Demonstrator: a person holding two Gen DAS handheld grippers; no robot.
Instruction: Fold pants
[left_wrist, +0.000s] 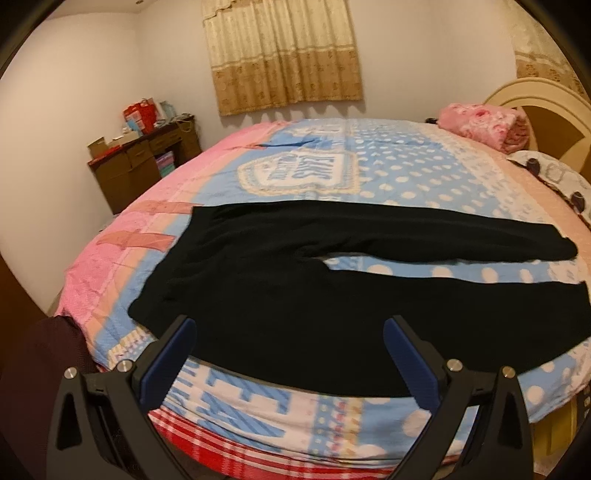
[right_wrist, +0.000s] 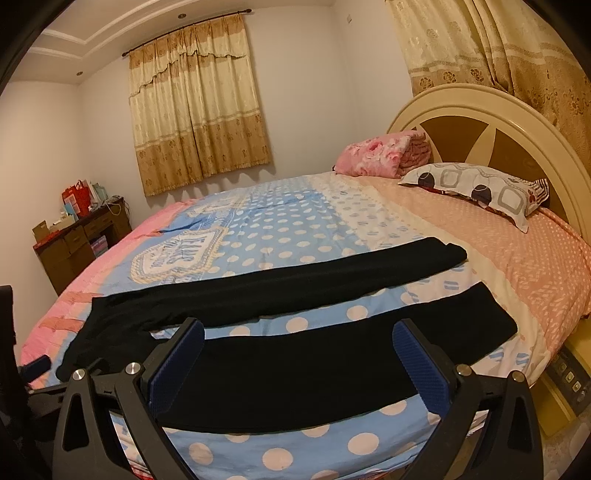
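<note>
Black pants (left_wrist: 295, 295) lie flat on the bed, waist at the left, both legs spread apart and running to the right. In the right wrist view the pants (right_wrist: 295, 354) show the near leg in front and the far leg behind it. My left gripper (left_wrist: 290, 328) is open and empty, hovering above the waist and near leg close to the bed's front edge. My right gripper (right_wrist: 297, 332) is open and empty, hovering over the near leg. The left gripper's blue fingertip (right_wrist: 37, 365) peeks in at the right wrist view's left edge.
The bed has a blue, pink and polka-dot quilt (left_wrist: 369, 166). A folded pink blanket (right_wrist: 380, 155) and a patterned pillow (right_wrist: 476, 188) lie by the curved headboard (right_wrist: 491, 125). A brown desk (left_wrist: 140, 162) with clutter stands in the far left corner. Curtains (left_wrist: 284, 55) hang behind.
</note>
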